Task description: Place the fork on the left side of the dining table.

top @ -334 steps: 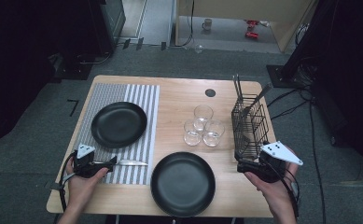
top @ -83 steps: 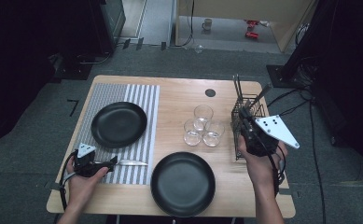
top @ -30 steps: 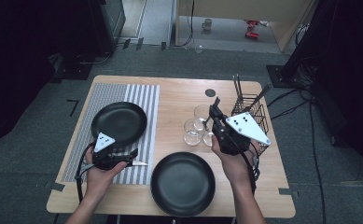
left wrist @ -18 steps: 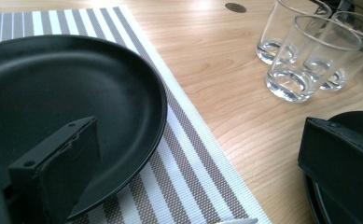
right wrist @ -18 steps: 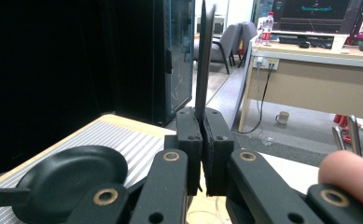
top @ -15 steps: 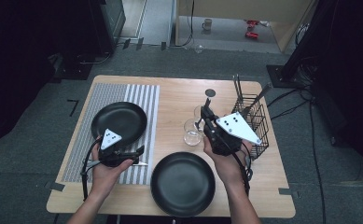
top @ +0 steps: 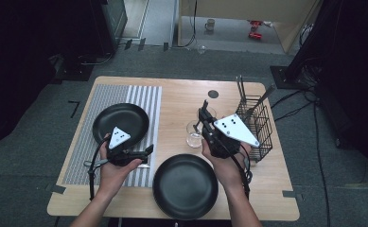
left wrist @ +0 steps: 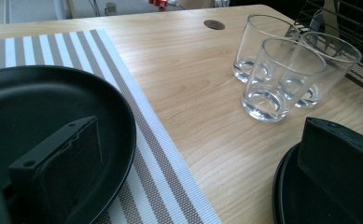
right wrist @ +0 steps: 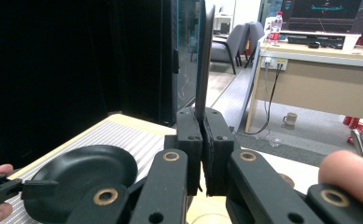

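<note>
High view, right gripper [top: 201, 118]: clamped on a dark flat utensil [top: 204, 105] (a knife by the look, not certain), blade standing upright above the glasses [top: 194, 135].
High view, change: carried off from the wire basket [top: 257, 127] toward 9 o'clock over the last seconds; basket now at 3 o'clock of the hand.
High view, left gripper [top: 146, 153]: jaws apart, nothing between them, shifted toward 1 o'clock onto the striped placemat [top: 82, 142], at 5 o'clock of the far plate [top: 120, 120].
Left gripper view: both jaws wide, far plate [left wrist: 53, 107] at 9 o'clock, three glasses [left wrist: 282, 79] at 1 o'clock, rim of the near plate [left wrist: 284, 186] at 4 o'clock.
Right gripper view: pads [right wrist: 191, 140] pressed together on the utensil [right wrist: 205, 56], which rises to 12 o'clock; far plate [right wrist: 81, 175] at 8 o'clock.
Meaning: pickup judged done; laying down beside a plate still to come.
</note>
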Available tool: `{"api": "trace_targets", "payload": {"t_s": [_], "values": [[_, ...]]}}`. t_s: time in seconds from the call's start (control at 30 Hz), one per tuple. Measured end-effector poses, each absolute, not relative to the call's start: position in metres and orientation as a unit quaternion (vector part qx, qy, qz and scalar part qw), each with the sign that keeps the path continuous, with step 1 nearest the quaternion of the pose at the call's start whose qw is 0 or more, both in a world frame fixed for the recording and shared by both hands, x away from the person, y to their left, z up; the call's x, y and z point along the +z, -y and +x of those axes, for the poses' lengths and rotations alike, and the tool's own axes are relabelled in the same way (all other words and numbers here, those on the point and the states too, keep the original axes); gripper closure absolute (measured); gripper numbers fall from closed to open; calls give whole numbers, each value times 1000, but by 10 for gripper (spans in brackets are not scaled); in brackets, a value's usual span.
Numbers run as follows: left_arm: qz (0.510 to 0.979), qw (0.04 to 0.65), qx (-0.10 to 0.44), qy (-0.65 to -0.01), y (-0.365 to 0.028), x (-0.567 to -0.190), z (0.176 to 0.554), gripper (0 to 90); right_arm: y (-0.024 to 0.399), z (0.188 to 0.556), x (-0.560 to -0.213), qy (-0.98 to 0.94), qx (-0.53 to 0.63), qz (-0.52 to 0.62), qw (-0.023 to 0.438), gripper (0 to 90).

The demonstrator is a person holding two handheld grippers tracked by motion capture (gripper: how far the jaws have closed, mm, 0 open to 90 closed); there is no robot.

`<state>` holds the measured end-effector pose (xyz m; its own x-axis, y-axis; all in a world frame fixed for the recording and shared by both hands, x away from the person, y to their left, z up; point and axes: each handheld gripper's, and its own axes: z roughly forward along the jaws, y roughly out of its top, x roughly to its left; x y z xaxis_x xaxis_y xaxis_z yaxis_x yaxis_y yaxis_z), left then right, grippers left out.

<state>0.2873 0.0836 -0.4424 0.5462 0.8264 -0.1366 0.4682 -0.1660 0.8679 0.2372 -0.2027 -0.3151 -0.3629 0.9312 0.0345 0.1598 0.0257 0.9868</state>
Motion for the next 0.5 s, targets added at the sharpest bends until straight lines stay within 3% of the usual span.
{"api": "trace_targets", "payload": {"t_s": [0.5], "values": [[745,483,188,-419,-69,-434,289,0,188,238,-315,-628,549,428,348,875]]}}
